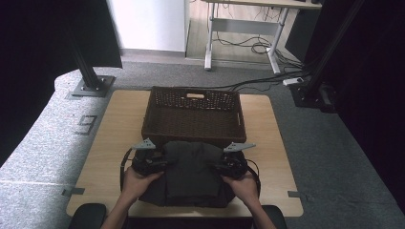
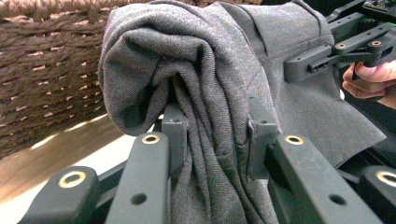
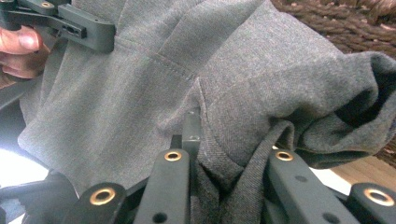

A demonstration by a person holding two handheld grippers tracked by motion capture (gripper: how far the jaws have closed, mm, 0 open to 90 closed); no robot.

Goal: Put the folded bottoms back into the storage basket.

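Holding the folded grey cloth (image 1: pixel 191 174) at both ends, the left gripper (image 1: pixel 160 164) and the right gripper (image 1: pixel 217 167) each pinch a bunch of it tight. It sits near the front of the table (image 1: pixel 119 124), just before the brown basket (image 1: pixel 193 114). The basket looks empty, so the cloth probably goes in next.

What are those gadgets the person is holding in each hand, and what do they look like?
They are two matching hand-held grippers. The left gripper and right gripper have black bodies, each topped by a grey three-cornered plate, with a black cable looping out behind. In the gripper views their black fingers are flat bars joined by brass-coloured rivets. The forearms are bare, with no sleeves showing.
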